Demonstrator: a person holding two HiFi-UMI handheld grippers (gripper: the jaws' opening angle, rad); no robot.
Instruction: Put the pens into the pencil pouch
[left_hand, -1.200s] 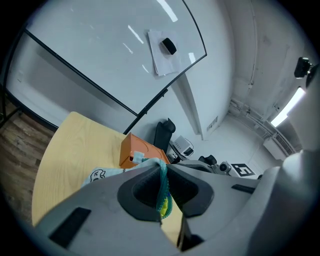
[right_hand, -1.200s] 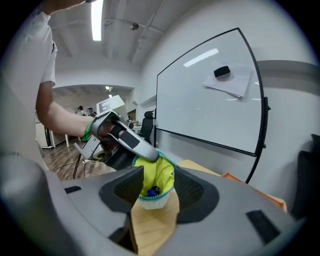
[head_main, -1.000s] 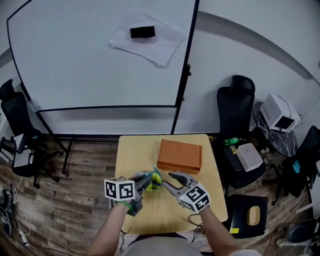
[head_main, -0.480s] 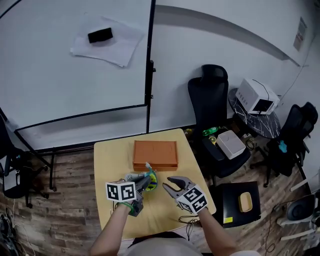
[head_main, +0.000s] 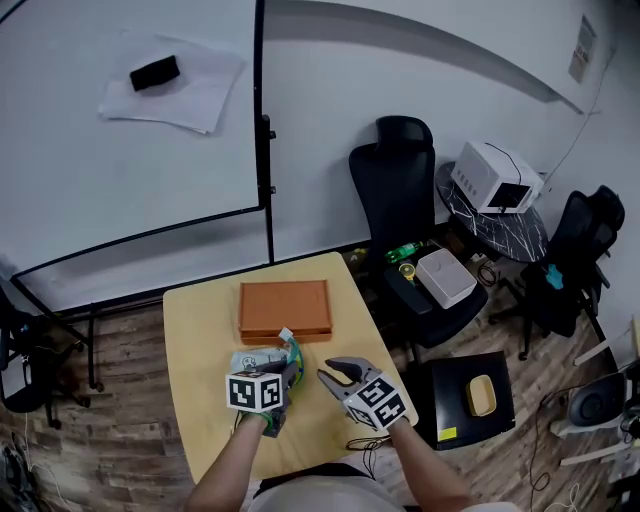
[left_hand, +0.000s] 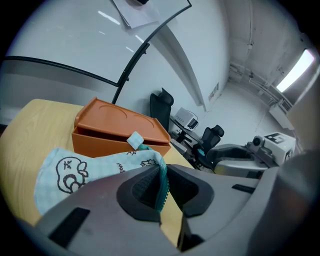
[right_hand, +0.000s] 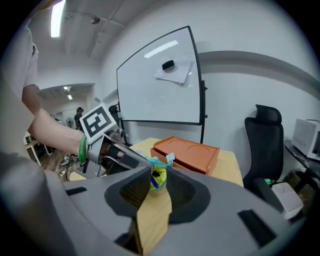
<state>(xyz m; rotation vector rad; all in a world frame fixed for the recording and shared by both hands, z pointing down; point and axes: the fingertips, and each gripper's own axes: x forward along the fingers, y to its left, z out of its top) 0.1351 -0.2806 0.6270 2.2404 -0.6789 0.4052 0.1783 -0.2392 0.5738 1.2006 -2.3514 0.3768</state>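
Left gripper: 2 jaws clamped on the pencil pouch — at its teal zipper edge.
Right gripper: jaws apart, empty — near the pouch.
Orange box: just behind the pouch.

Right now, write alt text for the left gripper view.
The left claw is clamped on the teal zipper edge of a pale blue checked fabric pouch printed with cartoon doodles, over a light wooden table. Behind it sits a flat orange rectangular box.

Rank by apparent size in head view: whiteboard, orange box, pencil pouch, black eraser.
1. whiteboard
2. orange box
3. pencil pouch and black eraser: look alike. The pouch is partly hidden and the eraser is farther away, so no ranking.
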